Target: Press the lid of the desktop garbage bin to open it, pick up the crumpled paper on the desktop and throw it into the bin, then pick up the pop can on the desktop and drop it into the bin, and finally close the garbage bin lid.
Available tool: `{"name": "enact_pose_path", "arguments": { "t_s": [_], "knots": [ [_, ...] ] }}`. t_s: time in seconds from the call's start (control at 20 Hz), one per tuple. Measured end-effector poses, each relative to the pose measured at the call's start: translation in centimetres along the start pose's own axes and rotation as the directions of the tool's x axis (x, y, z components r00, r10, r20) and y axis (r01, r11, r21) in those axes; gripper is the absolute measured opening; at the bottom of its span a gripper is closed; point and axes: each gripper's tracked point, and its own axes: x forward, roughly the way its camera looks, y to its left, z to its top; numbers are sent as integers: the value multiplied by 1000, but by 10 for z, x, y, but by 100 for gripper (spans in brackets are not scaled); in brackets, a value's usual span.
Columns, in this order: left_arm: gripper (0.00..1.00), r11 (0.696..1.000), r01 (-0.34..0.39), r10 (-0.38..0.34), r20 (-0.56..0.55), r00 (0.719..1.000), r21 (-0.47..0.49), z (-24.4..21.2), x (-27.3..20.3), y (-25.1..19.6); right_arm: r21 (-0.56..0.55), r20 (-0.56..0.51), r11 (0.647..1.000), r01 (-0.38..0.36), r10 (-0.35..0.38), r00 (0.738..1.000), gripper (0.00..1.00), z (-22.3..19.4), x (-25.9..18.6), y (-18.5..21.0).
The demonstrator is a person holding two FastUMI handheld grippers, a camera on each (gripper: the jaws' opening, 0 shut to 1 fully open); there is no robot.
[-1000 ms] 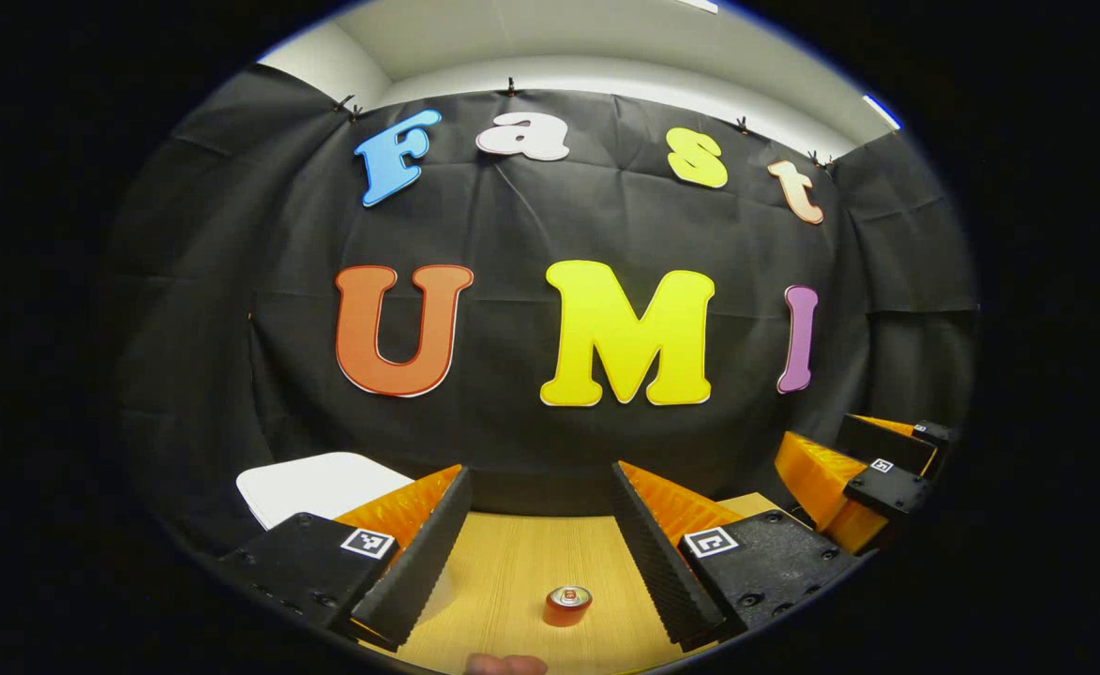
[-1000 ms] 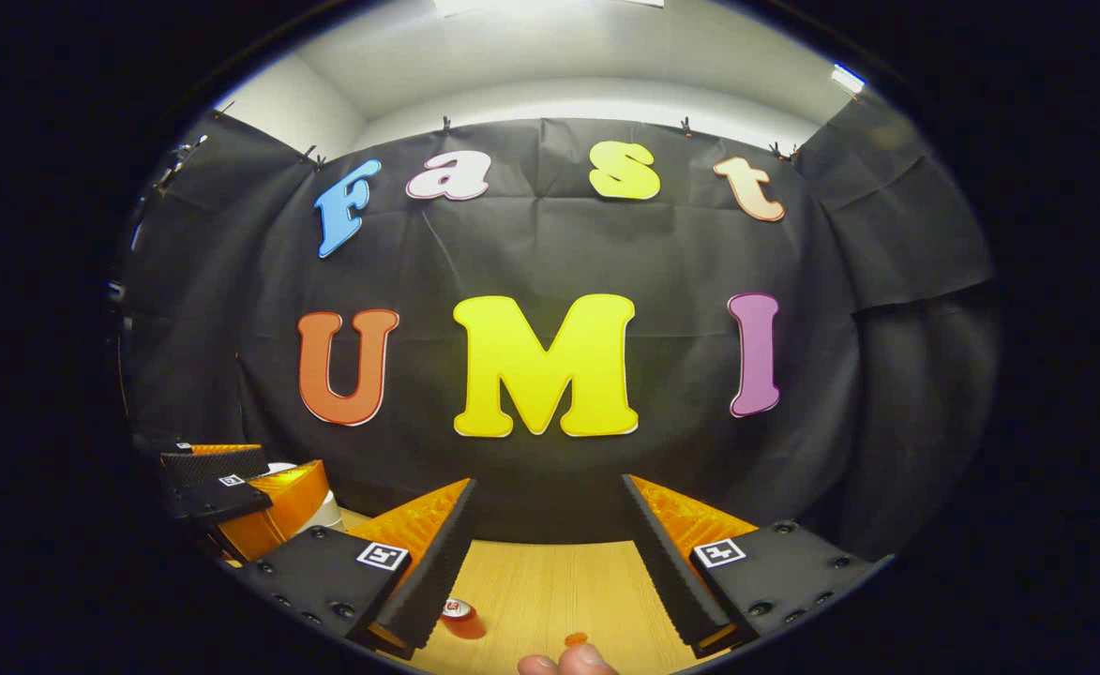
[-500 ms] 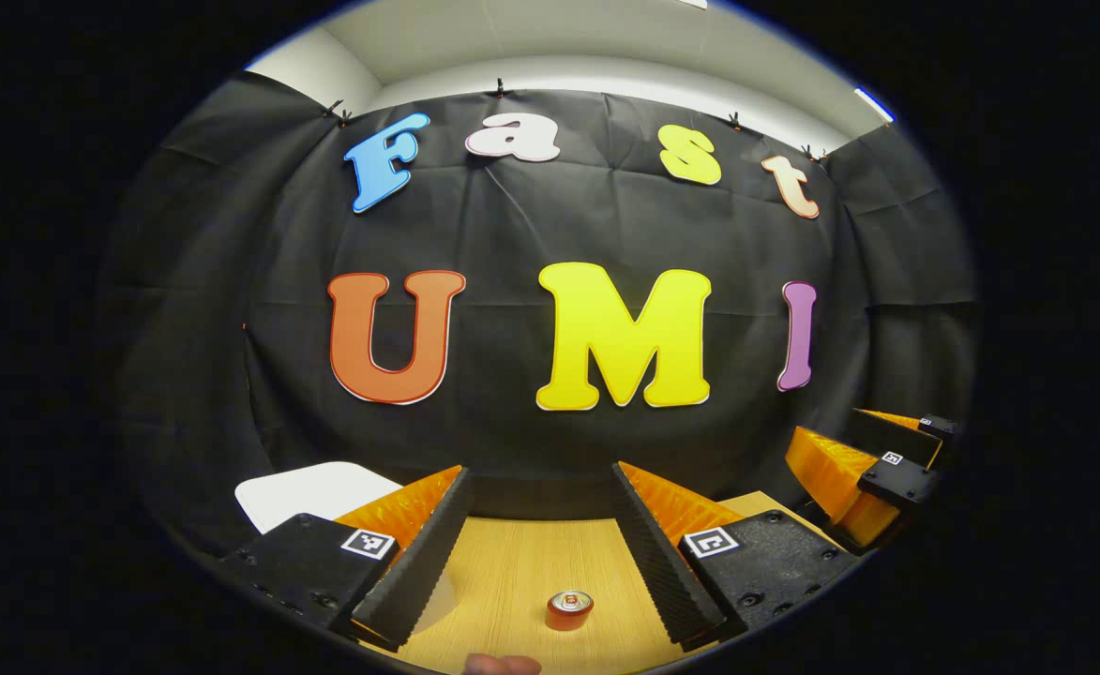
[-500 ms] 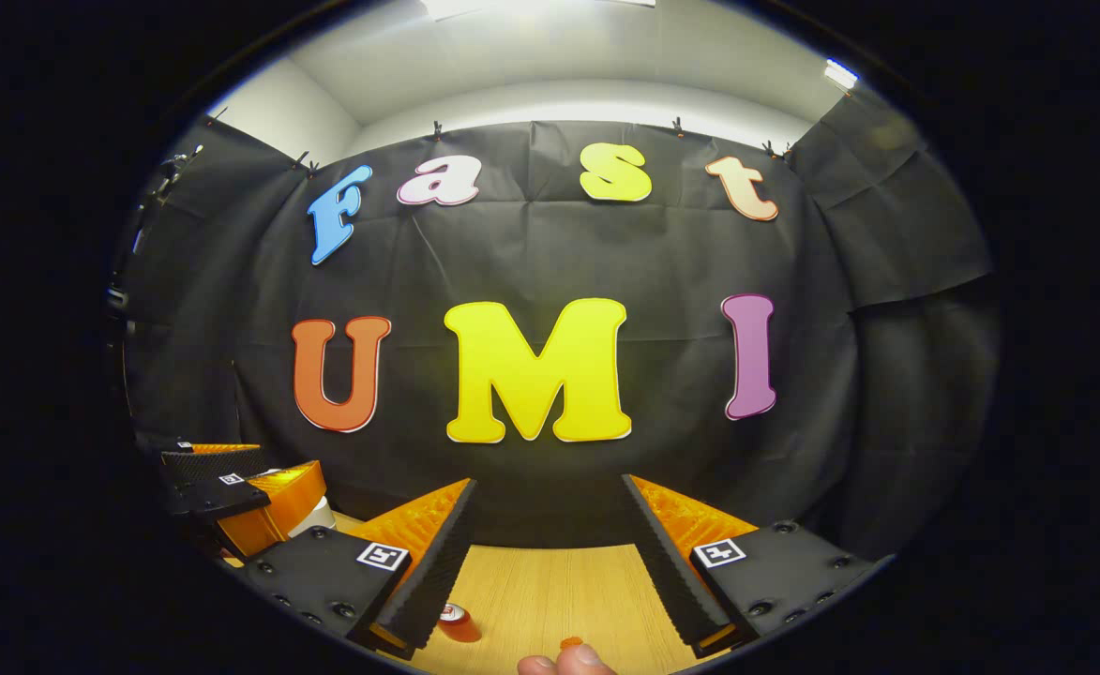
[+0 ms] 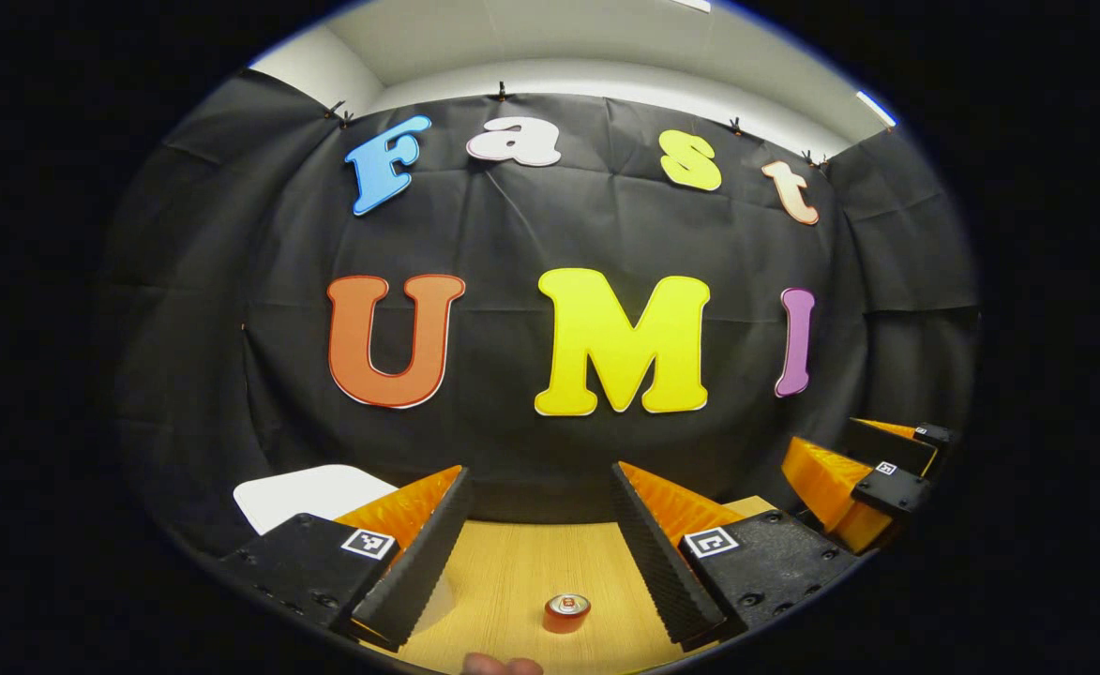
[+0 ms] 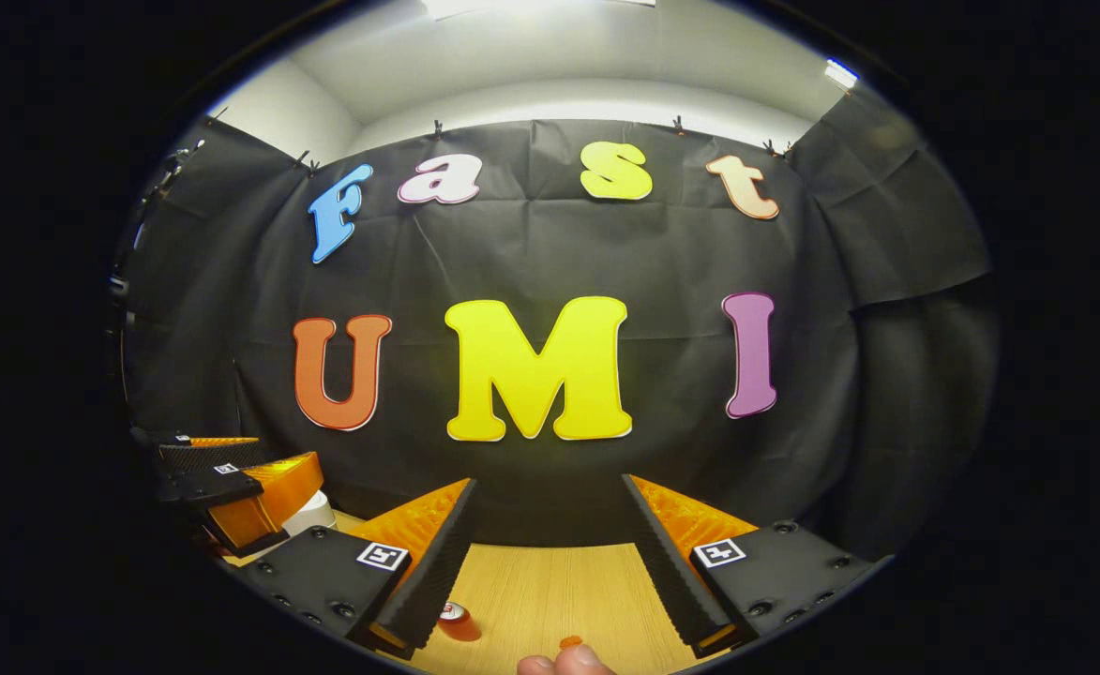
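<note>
A red pop can [image 5: 566,611] stands upright on the wooden desktop [image 5: 521,562], low between the fingers of my left gripper [image 5: 539,469], which is open and holds nothing. In the right gripper view the same pop can [image 6: 457,621] peeks out beside the left finger of my right gripper [image 6: 548,481], also open with nothing in it. The white garbage bin [image 5: 310,490] sits at the left behind my left finger, its lid down. A slice of the bin [image 6: 311,514] shows past the left gripper [image 6: 231,476].
The right gripper [image 5: 864,469] hangs at the far right of the left gripper view, above the desktop's edge. A fingertip [image 6: 564,664] and a small orange bit [image 6: 569,642] sit at the bottom. Black cloth walls close the back.
Both grippers stay open and only drift slightly. In the right gripper view the left gripper has sunk a little. The can has not moved.
</note>
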Motion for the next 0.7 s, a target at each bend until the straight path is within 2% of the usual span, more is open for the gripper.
{"name": "enact_pose_path", "arguments": {
  "t_s": [0.2, 0.5, 0.7],
  "knots": [
    [96, 1000, -19, 19, -4, 1000, -3, -2, 3, 7, -12, 2, 1000, -17, 17, 1000, 94, 1, 5, 5],
    [95, 994, -107, 107, -25, 994, -11, -11, 20, 34, -13, -27, 1000, -23, 23, 999, 94, -9, 24, -5],
    [78, 978, -206, 206, -57, 977, 6, -21, 34, 65, -11, -49, 999, -47, 46, 998, 94, -17, 35, -1]
  ]
}}
